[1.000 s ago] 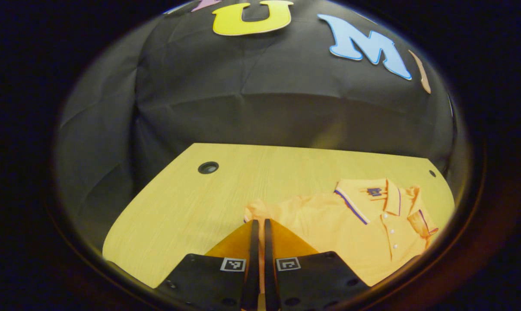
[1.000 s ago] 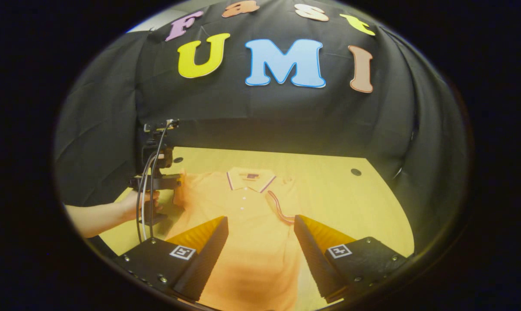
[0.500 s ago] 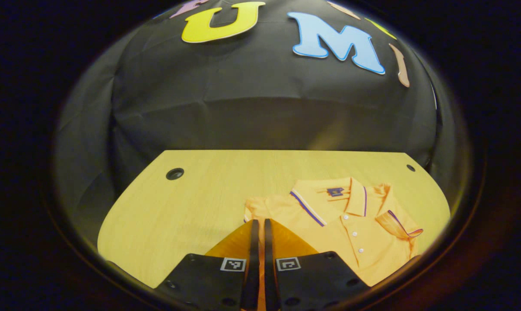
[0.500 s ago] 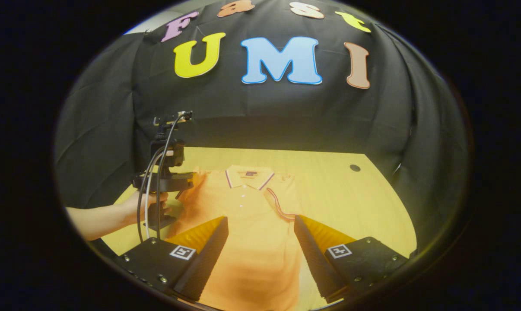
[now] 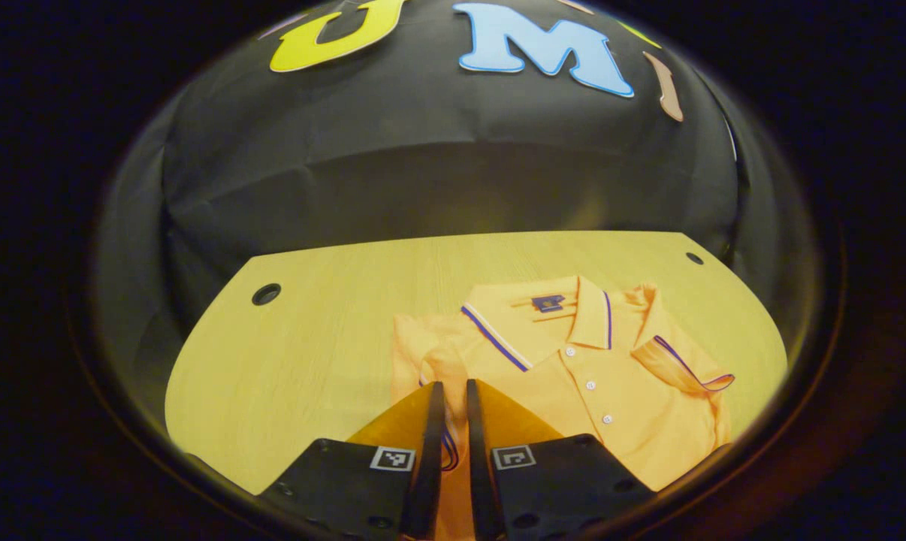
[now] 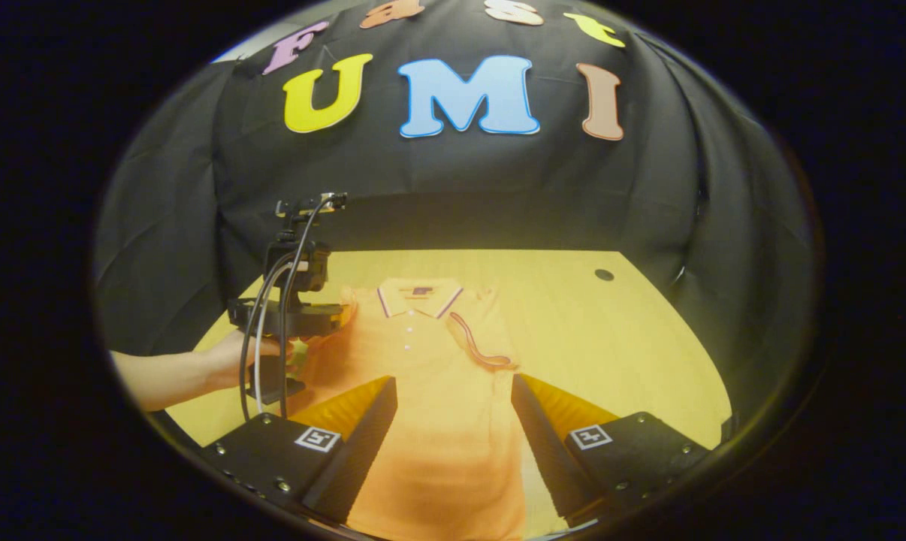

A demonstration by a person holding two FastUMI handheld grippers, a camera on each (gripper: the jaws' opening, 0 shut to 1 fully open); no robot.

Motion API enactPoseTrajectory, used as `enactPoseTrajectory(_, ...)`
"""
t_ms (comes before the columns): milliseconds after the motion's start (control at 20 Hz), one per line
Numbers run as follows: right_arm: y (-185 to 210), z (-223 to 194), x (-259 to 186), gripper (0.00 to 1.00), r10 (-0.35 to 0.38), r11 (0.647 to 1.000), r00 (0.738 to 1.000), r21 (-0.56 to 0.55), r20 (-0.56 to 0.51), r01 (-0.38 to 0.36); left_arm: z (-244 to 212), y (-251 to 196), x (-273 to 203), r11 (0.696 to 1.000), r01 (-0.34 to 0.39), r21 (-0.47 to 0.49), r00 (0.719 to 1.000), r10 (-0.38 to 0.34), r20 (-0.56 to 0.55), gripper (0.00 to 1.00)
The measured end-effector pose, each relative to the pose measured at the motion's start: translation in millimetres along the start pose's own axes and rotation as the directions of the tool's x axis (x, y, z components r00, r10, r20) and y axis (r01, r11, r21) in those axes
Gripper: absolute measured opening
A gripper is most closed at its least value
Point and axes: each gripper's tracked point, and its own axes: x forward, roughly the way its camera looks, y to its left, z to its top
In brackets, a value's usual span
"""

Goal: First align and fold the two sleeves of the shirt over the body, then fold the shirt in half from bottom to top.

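Your right gripper (image 6: 453,391) hangs over the lower body of the orange shirt (image 6: 430,421), fingers spread wide apart and gripping nothing. Your left gripper (image 5: 450,394) has its fingers pressed onto the striped sleeve cuff (image 5: 448,443). Beyond, the shirt lies collar-up on the wooden table (image 5: 333,300), its other sleeve (image 6: 479,349) folded across the body.

left gripper (image 5: 448,391) carried its pinched sleeve (image 5: 432,359) inward over the shirt (image 5: 573,376), grip now slightly looser
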Motion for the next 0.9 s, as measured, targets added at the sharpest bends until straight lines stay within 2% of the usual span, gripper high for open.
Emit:
enactPoseTrajectory(50,-1.8,-1.2,-0.1,0.95,0.000,1.000,1.000,0.001,0.000,0.000,0.1,-1.5,-3.5,1.000,0.005,-0.002,1.000,-0.005,0.003,0.27)
enactPoseTrajectory(100,-3.8,-1.4,-0.3,0.95,0.000,1.000,1.000,-0.004,0.002,0.000,1.5,-5.1,-7.0,1.000,0.025,-0.005,1.000,-0.025,0.008,0.25)
enactPoseTrajectory(150,-5.5,-2.9,-0.5,0.94,0.001,1.000,1.000,-0.010,0.003,-0.001,1.9,-6.1,-11.5,1.000,0.028,-0.003,0.999,-0.028,0.016,0.43)
enactPoseTrajectory(200,-6.6,-3.7,-2.0,0.94,0.005,1.000,1.000,-0.015,0.005,-0.005,2.5,-8.7,-16.3,0.999,0.038,-0.002,0.999,-0.038,0.020,0.51)
enactPoseTrajectory(250,-7.6,-5.6,-3.1,0.94,0.010,1.000,1.000,-0.017,0.007,-0.010,2.5,-9.3,-24.8,0.999,0.038,-0.005,0.999,-0.037,0.026,0.63)
enactPoseTrajectory(300,-8.9,-7.3,-4.5,0.95,0.015,1.000,1.000,-0.018,0.008,-0.015,3.4,-12.8,-32.6,0.999,0.048,-0.012,0.998,-0.047,0.031,0.61)
enactPoseTrajectory(450,-15.8,-20.2,-6.4,0.95,0.021,0.999,1.000,-0.024,-0.006,-0.022,1.1,-14.6,-62.8,0.999,0.042,-0.004,0.998,-0.042,0.054,0.84)
enactPoseTrajectory(600,-19.2,-40.5,-7.8,0.95,0.041,0.999,0.998,-0.016,-0.039,-0.042,-11.5,-17.4,-98.7,0.999,0.037,0.023,0.997,-0.038,0.066,0.95)
enactPoseTrajectory(900,-29.5,-78.5,-20.1,0.95,0.047,0.998,0.996,-0.025,-0.079,-0.049,-62.9,-29.7,-167.2,0.998,0.057,0.037,0.998,-0.058,0.024,0.95)
